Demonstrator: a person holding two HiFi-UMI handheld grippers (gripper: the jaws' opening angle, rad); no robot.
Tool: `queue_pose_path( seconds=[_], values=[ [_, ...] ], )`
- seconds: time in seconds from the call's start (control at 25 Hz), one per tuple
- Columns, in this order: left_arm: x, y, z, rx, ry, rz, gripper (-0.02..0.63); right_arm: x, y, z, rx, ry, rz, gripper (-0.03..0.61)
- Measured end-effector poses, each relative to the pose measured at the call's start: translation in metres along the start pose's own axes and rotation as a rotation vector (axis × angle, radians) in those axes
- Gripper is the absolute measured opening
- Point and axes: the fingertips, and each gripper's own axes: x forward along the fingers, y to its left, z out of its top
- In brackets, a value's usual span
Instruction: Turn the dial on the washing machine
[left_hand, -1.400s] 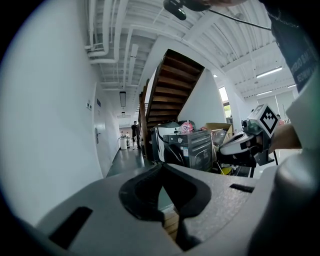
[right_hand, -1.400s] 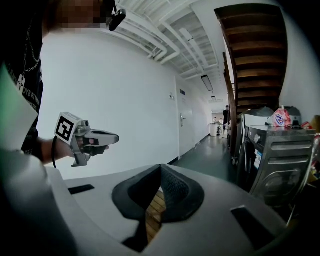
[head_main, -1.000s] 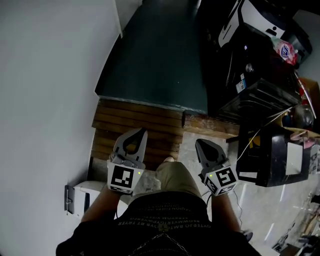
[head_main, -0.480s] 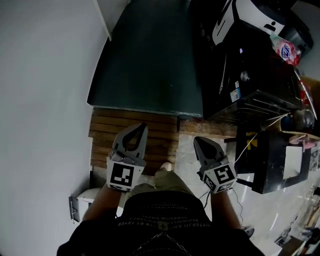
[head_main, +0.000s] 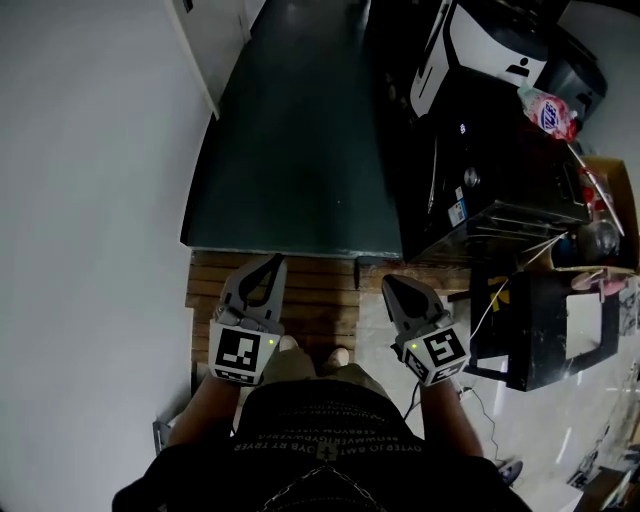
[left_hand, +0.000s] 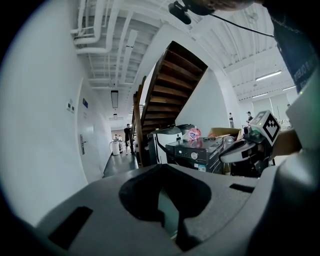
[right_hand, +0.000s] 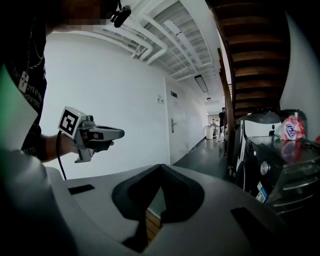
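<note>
Holding my left gripper (head_main: 272, 262) and right gripper (head_main: 388, 282) closed on nothing, I risk jabbing the dial (head_main: 471, 177) unless they open first.

Floor: dark green floor (head_main: 300, 150), smooth, with a faint sheen.
Platform: brown slatted wood platform (head_main: 320, 300), ridged, matt.
Wall: white painted wall (head_main: 90, 200), smooth, matt.
Machine: black boxy washing machine (head_main: 500, 190), glossy front; its round silver dial (head_main: 471, 177) looks metallic.
Tongs: grey left tongs (head_main: 272, 262) and grey right tongs (head_main: 388, 283), matt moulded plastic.
Side floor: pale floor (head_main: 590, 420), polished, reflective.
</note>
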Motion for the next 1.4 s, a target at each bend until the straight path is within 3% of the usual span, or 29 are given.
queue_pose_path(
  seconds=[0.32, 0.72, 0.92, 1.4],
  values=[
    [0.007, 0.039, 0.021, 0.032, -0.052, -0.089, 0.008, 0.024, 0.028, 0.026, -0.004, -0.015, -0.06, -0.003],
    [0.011, 0.059, 0.014, 0.02, -0.074, -0.186, 0.007, 0.032, 0.032, 0.053, -0.024, -0.048, -0.184, -0.003],
    [0.01, 0.06, 0.011, 0.032, -0.081, -0.238, 0.007, 0.023, 0.032, 0.051, -0.017, -0.043, -0.258, -0.003],
    [0.02, 0.071, -0.014, 0.021, -0.041, -0.289, 0.008, 0.025, 0.036, 0.041, 0.013, -0.031, -0.319, -0.003]
  ],
)
